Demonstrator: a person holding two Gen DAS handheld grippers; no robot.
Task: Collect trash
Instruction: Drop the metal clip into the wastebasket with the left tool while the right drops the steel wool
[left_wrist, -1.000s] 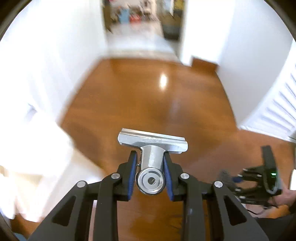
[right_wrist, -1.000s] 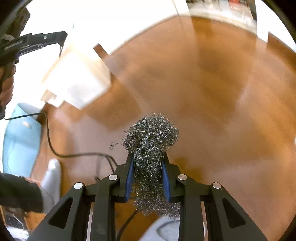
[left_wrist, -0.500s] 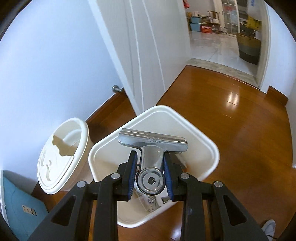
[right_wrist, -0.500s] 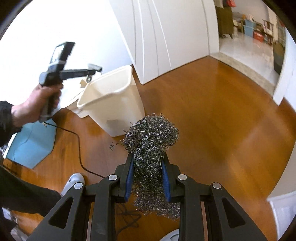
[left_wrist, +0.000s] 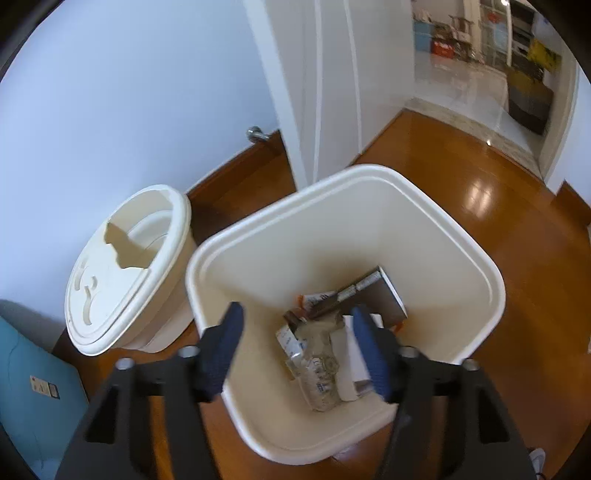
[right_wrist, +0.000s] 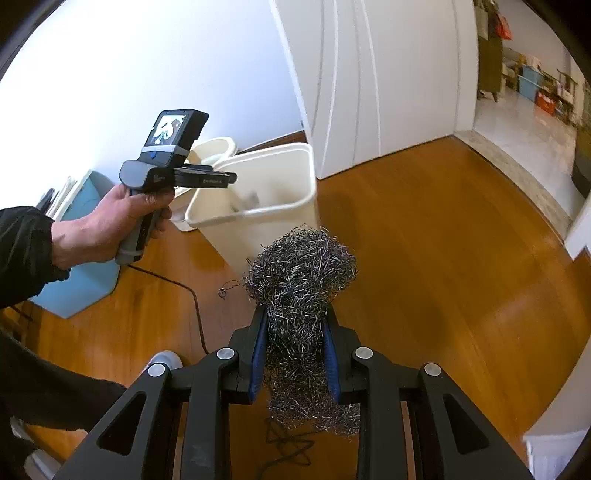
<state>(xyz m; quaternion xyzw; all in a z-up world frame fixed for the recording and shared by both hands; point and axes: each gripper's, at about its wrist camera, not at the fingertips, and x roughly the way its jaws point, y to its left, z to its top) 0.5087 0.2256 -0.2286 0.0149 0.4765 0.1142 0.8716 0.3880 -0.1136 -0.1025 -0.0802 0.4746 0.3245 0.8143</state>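
— Left wrist view?
— My left gripper (left_wrist: 297, 341) hangs over the bin (left_wrist: 491, 273), jaws apart, empty. Litter (left_wrist: 325, 332) lies below; what's under it is hidden.

— Right wrist view?
— My right gripper (right_wrist: 293, 349) is clamped on the steel wool (right_wrist: 301, 273), whose tail hangs past the frame's bottom. The bin (right_wrist: 258, 212) lies ahead-left, well apart; its inside is blurred. I'd swing left.
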